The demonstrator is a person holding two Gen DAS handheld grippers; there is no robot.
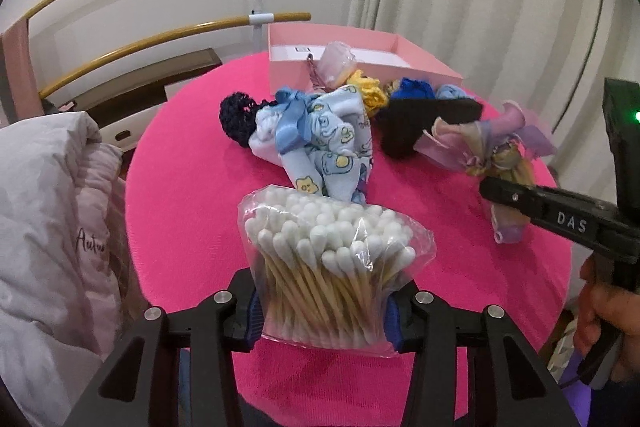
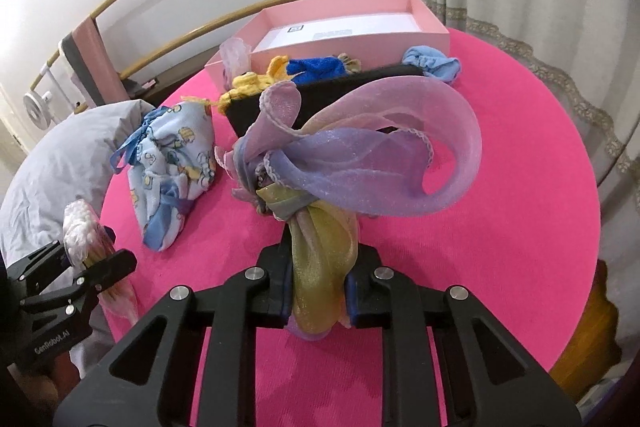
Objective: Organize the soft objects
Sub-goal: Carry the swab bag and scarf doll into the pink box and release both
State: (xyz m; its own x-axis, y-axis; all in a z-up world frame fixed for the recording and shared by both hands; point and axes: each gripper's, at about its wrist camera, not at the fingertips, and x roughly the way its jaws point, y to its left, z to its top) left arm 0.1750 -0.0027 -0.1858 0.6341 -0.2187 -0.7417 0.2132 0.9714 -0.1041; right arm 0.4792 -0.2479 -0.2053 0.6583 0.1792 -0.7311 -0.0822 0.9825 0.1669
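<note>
Left gripper (image 1: 322,311) clamped on bag of cotton swabs (image 1: 332,263), lifted above pink round table (image 1: 184,163) near its 6 o'clock edge. Right gripper (image 2: 318,297) pinched tight on sheer ribbon bow (image 2: 360,163) — gold tail between pads, lilac loops fanning up toward 12. Printed blue pouch (image 2: 172,163) at 10 o'clock, black cloth (image 2: 320,95) behind bow, pink box (image 2: 340,39) at 12 o'clock edge.

Round pink table (image 2: 500,227): pink box (image 2: 360,41) at far edge, blue printed pouch (image 2: 172,163), black cloth (image 2: 320,87).
</note>
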